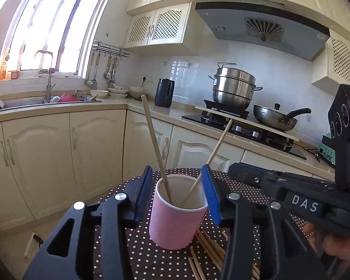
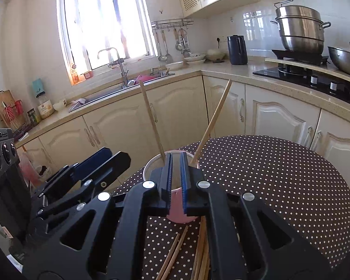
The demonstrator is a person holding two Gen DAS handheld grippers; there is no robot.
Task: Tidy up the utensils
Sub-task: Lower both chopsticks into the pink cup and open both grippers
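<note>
A pink paper cup (image 1: 175, 219) stands on the round table with the dotted brown cloth (image 1: 137, 256). Two wooden chopsticks (image 1: 154, 140) lean apart inside it. My left gripper (image 1: 177, 186) is open; the cup shows between its blue pads without being pressed. From the right wrist view the left gripper (image 2: 117, 154) sits just left of the cup (image 2: 177, 210). My right gripper (image 2: 176, 163) is shut and empty, hovering over the cup's near rim, below the chopsticks (image 2: 151, 121). It reaches in from the right as a black body (image 1: 233, 168). Several loose chopsticks (image 2: 200, 252) lie before the cup.
Cream kitchen cabinets wrap behind the table (image 2: 280, 175). A sink (image 1: 46, 101) sits under the window, a black kettle (image 1: 164, 92) in the corner, and a steel pot (image 1: 233, 88) and wok (image 1: 275, 116) on the stove. A hand (image 1: 326, 245) holds the right gripper.
</note>
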